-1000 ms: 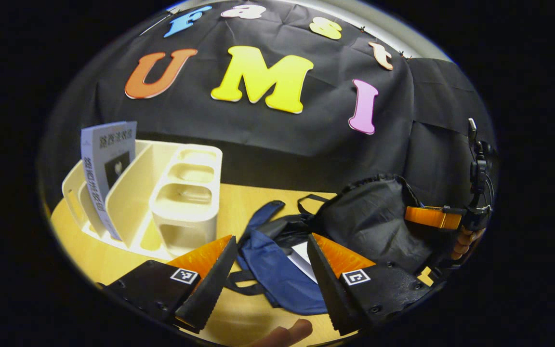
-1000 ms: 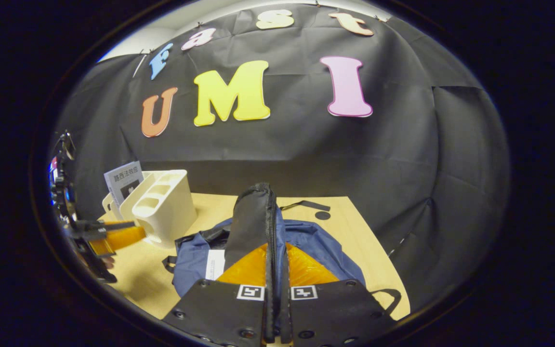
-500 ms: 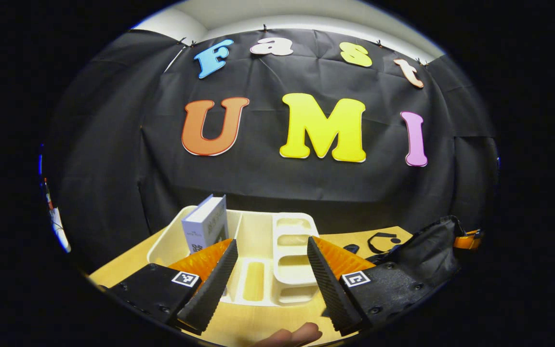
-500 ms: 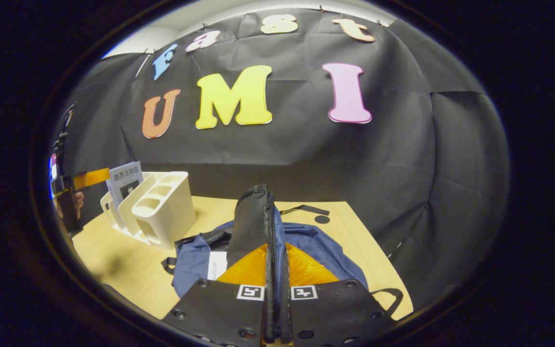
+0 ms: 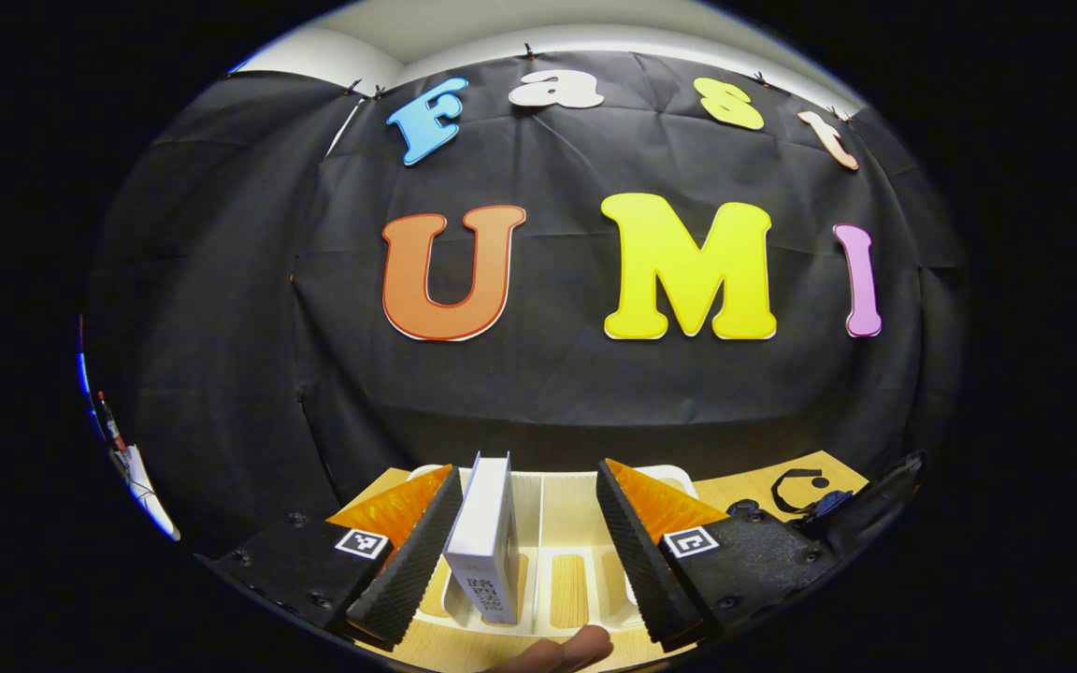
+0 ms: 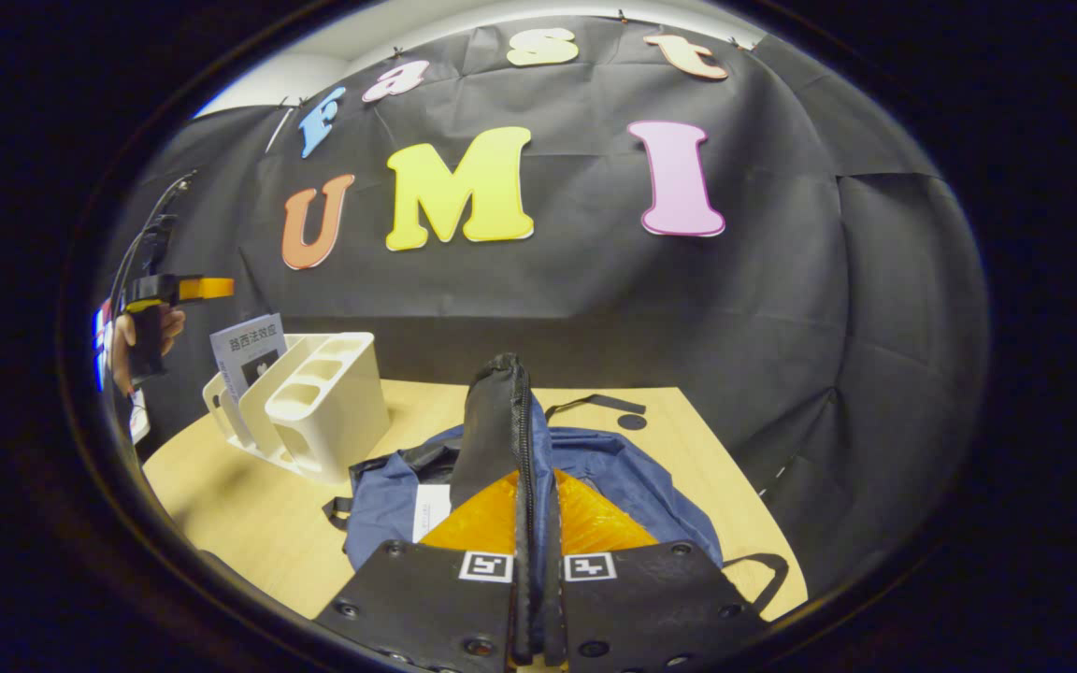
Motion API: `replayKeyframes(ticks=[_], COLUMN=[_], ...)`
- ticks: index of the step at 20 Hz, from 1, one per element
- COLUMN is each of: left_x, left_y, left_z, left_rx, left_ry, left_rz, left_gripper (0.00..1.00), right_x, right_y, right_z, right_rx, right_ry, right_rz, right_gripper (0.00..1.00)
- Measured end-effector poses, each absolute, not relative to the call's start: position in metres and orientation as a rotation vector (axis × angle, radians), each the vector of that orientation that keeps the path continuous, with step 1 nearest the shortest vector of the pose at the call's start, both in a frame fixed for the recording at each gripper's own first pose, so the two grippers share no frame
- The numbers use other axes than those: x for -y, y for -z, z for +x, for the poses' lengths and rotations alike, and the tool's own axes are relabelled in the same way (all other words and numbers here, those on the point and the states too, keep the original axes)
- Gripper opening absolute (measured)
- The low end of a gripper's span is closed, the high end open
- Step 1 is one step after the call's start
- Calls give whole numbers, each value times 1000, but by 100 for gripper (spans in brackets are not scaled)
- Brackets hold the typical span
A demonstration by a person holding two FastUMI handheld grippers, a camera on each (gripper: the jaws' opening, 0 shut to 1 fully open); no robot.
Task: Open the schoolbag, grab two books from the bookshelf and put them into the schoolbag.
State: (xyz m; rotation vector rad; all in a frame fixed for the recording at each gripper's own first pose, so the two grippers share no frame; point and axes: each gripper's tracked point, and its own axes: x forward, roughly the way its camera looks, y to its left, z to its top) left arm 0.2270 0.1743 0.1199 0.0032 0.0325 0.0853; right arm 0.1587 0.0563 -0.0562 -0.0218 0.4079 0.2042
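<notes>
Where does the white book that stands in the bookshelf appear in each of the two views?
Left gripper view: the book stands low in the middle, between the open fingers of the left gripper.
Right gripper view: the book is at the left, upright.
Shared landmark: the cream bookshelf holding it.

Schoolbag [image 6: 613, 477]: navy blue fabric with black straps, lying on the wooden table at lower centre of the right gripper view; its black zipped flap [image 6: 496, 421] is raised upright, and a white item [image 6: 428, 509] shows in the opening at lower left of the flap. Bookshelf [image 6: 314, 402]: cream plastic rack with several compartments, standing at left of the bag; in the left gripper view its rim [image 5: 557, 481] lies at bottom centre. Book [image 5: 485, 533]: white, upright in the rack's left compartment, spine edge facing the camera; in the right gripper view it [image 6: 249, 346] leans at the rack's far left end.
</notes>
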Motion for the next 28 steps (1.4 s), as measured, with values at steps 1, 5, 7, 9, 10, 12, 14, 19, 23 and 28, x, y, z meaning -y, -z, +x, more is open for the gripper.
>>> replayKeyframes(ticks=[1,5,7,9,10,12,14,19,23,28], left_x=[-179,-193,-198,-199,-204,-217,-229,-240,-247,-209], left_y=[-118,-91,-82,-79,-77,-69,-63,-22,-17,-20], left_z=[236,271,281,289,290,295,299,307,305,283], left_rx=[-58,-237,-318,-361,-386,-428,-457,-658,-712,-745], left_ry=[-81,-57,-48,-53,-71,-127,-161,-219,-218,-116], left_rz=[5,70,136,168,183,218,225,133,154,69], left_gripper=[92,92,93,98,98,98,98,93,74,46], right_x=[-56,-60,-60,-57,-57,-56,-55,-52,-50,-51], right_y=[55,50,52,54,54,54,57,60,65,70], right_z=[157,146,145,146,144,143,141,142,142,143], right_rx=[-399,-375,-376,-377,-377,-375,-380,-389,-393,-405], right_ry=[-201,-221,-223,-219,-222,-225,-231,-228,-229,-225], right_rz=[-29,-28,-18,-8,-1,8,9,7,10,23], right_gripper=[5,5,5,5,5,5,5,5,5,5])
